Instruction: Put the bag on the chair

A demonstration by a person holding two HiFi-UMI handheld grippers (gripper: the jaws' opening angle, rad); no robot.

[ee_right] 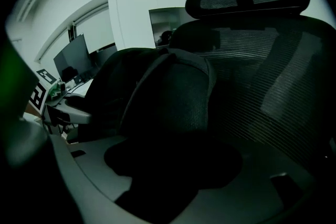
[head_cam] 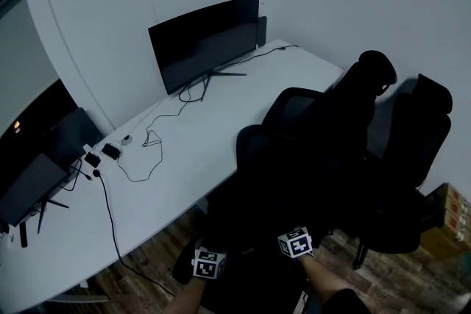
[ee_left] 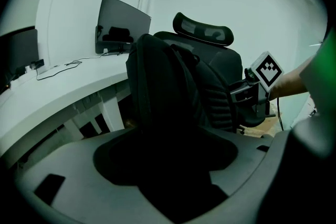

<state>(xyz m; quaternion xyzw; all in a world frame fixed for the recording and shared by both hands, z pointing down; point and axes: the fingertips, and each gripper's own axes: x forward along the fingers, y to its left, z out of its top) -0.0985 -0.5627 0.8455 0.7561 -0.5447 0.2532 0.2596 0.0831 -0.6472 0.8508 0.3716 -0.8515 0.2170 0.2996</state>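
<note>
Head view looks down on both grippers side by side and low, pointing into a dark mass of black chairs beside a white desk (head_cam: 221, 143); bag and seat can't be told apart there.

In the left gripper view, the left gripper (ee_left: 167, 162) has its jaws spread wide and clamps nothing. The bag (ee_left: 163, 86), a black backpack, stands upright just ahead of them, and in that dark patch I can't tell whether its lower fabric reaches into the gap. The right gripper (ee_right: 173, 165) is likewise wide open with nothing pinched. The bag rises straight in front of its jaws, and the chair (ee_right: 262, 81) shows its mesh backrest and headrest right behind. From each gripper the other shows off to the inner side, near the bag's flank.

The bag appears to sit on the seat and lean against the backrest, so the placing looks done or nearly so. The seat under it is too dark to confirm.

On handling, the bag looks like soft woven cloth with a rounded, partly filled body. I judge it moderately light, not slippery and not fragile in itself, though its contents are unknown. It is likely to sag and swing if lifted by one corner. A paler band runs down its near face in the right gripper view and looks like a strap or seam. The best holds are probably that strap or the top edge, one gripper on each side, so the body hangs level. Pinching the loose side cloth would only bunch it up.
</note>
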